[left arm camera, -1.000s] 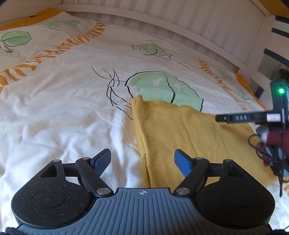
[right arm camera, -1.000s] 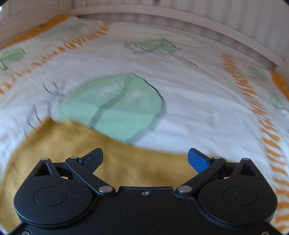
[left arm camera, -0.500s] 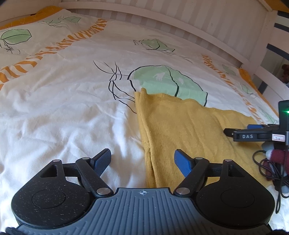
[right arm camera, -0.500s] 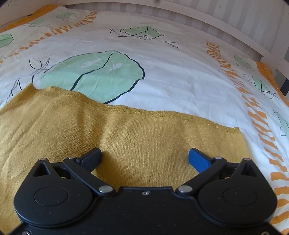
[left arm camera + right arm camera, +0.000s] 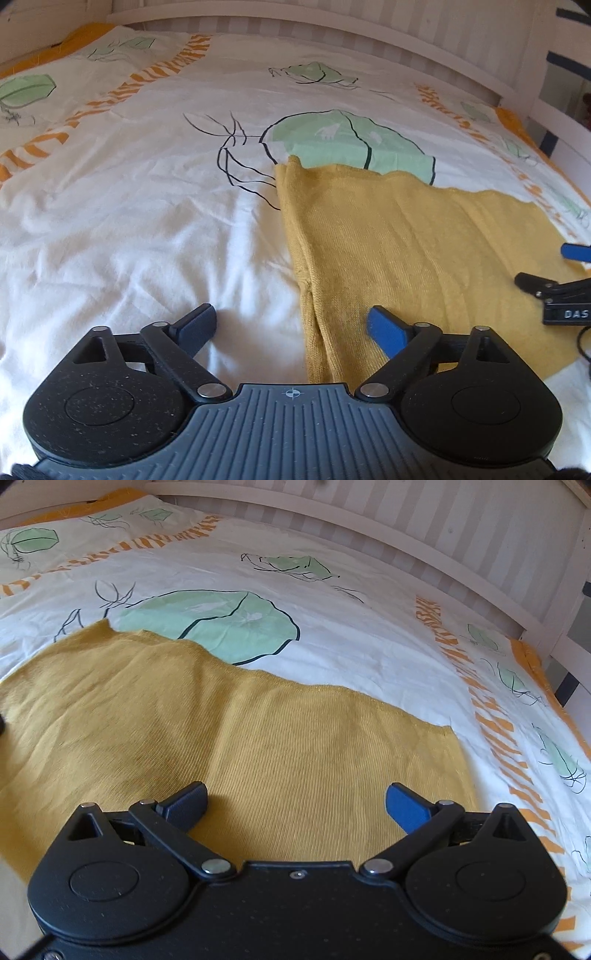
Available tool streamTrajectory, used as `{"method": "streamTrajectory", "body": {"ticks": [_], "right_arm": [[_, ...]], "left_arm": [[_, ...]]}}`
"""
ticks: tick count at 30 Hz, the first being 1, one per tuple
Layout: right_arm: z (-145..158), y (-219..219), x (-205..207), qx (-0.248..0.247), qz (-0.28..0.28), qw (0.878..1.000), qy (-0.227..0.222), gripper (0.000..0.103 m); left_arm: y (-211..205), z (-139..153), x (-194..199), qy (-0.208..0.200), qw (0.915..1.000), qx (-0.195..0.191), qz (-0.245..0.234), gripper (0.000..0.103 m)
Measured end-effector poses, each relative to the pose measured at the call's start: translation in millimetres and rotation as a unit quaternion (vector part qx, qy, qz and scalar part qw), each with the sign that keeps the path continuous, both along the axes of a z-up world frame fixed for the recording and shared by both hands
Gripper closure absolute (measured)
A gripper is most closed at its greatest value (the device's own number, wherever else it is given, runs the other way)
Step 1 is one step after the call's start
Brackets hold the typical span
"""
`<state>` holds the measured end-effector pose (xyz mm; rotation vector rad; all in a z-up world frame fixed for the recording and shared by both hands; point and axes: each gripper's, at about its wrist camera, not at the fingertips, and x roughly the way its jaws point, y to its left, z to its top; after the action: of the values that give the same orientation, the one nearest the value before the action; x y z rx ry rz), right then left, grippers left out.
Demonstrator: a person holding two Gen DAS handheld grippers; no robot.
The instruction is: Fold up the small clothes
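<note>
garment: yellow knit [image 5: 406, 251], soft, limp (drapes, no stiffness)
grab: folded edge, 12 o'clock of left gripper [image 5: 291, 325]
left: just widened, empty
right gripper [image 5: 295, 801]: spread, empty

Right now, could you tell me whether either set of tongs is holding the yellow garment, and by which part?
Nothing is held. The left tongs and right tongs both stand open over the yellow garment, which lies flat on the bed.
</note>
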<state>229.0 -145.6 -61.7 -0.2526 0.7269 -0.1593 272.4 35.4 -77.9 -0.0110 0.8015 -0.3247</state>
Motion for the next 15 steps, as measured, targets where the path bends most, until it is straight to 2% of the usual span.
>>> {"method": "streamTrajectory", "body": {"ticks": [5,9,12,15], "right_arm": [[5,-8,-7,0.023,0.009,1.0,0.008,0.001],[20,-32,-18,0.101,0.0,0.995,-0.004,0.001],[30,-62,-28,0.144,-0.034,0.989,-0.016,0.001],[33,-101,-38,0.194,-0.087,0.977,-0.02,0.001]], "left_arm": [[-6,-4,-3,-0.008,0.9998,0.016,-0.001,0.002],[-2,-3,-2,0.0,0.9999,-0.007,0.009,0.001],[0,-2,0,0.003,0.9997,-0.018,0.016,0.001],[-2,-2,0,0.007,0.9999,-0.006,0.006,0.001]]}}
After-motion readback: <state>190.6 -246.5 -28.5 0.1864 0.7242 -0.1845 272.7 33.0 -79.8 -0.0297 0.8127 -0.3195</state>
